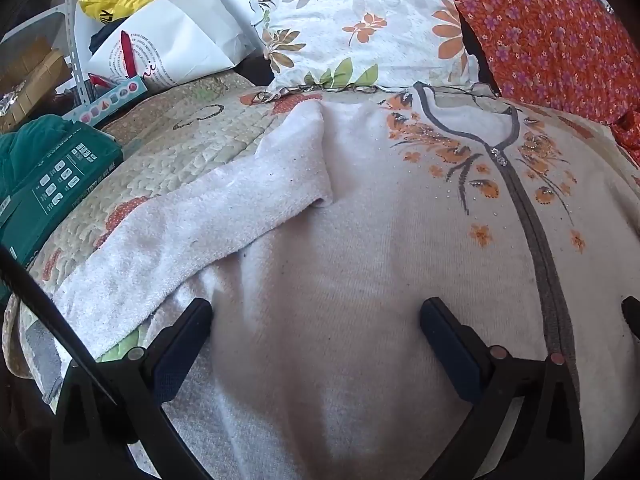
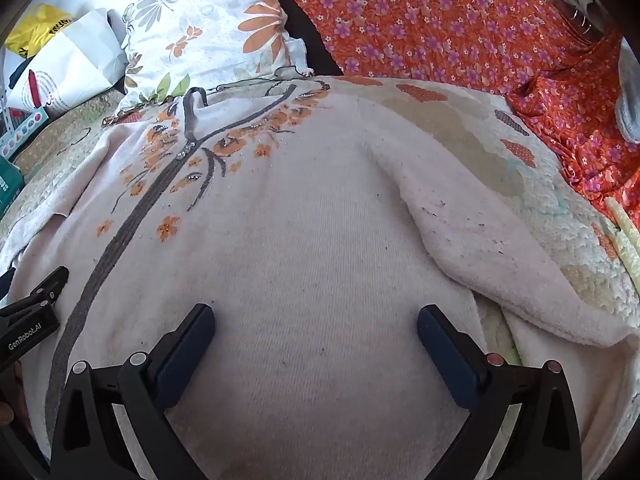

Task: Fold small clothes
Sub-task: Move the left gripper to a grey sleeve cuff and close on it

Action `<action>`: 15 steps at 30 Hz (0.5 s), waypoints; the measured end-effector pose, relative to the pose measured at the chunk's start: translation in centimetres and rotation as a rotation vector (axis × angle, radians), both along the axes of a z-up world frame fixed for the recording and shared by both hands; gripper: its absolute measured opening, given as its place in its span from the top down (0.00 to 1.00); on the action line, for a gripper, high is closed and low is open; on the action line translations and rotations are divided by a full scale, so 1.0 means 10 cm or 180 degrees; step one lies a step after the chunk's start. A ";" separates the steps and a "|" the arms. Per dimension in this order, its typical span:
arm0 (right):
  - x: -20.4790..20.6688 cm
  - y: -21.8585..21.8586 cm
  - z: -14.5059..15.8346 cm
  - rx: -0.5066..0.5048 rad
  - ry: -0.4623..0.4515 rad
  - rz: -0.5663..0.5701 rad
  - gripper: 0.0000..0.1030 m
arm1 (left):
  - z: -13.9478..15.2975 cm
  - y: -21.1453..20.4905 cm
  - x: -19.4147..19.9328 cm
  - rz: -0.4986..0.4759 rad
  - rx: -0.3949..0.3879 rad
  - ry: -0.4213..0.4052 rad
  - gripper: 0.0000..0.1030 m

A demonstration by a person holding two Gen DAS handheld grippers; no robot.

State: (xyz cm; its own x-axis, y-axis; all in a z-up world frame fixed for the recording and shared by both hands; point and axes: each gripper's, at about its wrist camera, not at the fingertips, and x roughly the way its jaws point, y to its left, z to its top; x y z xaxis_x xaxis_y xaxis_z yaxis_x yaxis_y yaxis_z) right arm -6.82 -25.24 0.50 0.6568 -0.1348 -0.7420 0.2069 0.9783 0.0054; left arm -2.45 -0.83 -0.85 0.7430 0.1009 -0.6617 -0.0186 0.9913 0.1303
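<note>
Quilted patchwork bed (image 1: 192, 148), floral pillow (image 1: 360, 24) and orange flowered cloth (image 2: 440, 28) at its head edge, cream zip cardigan (image 1: 360, 240) spread mid-bed, left tool (image 1: 316, 320) and right tool (image 2: 316, 324) wide open, empty, above it, "GenRobot.AI" readable on the left tool.

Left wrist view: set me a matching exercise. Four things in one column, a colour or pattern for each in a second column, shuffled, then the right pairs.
Things
1. zip-front sweater
2. pillow
3. box at the left edge
4. draped cloth at the upper right

Looks
A. dark green
B. orange-red with small purple flowers
C. pale pink with a grey zip and orange flowers
D. white with large grey and orange flowers

Pairs: 1-C, 2-D, 3-A, 4-B
</note>
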 end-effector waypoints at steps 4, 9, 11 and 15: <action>-0.02 0.02 0.00 0.0009 -0.0009 0.0002 0.00 | 0.00 0.01 0.00 0.0000 -0.0009 0.0004 0.00; -0.03 -0.01 -0.01 0.0039 -0.0042 0.0020 0.00 | 0.03 0.06 0.03 -0.0076 -0.0064 0.0141 0.00; -0.04 -0.01 0.00 0.0061 -0.0059 0.0021 0.00 | 0.08 0.06 0.04 -0.0137 -0.0021 0.0266 0.00; -0.05 0.01 -0.01 0.0029 -0.0053 0.0022 0.00 | 0.33 0.18 -0.04 -0.0194 0.0022 0.0310 0.11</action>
State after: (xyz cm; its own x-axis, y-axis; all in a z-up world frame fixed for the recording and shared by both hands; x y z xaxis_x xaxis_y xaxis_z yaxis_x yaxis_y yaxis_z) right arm -7.34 -25.10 0.41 0.6700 -0.1235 -0.7320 0.1998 0.9797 0.0176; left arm -2.84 1.00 2.42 0.6801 0.0623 -0.7304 0.0548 0.9893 0.1353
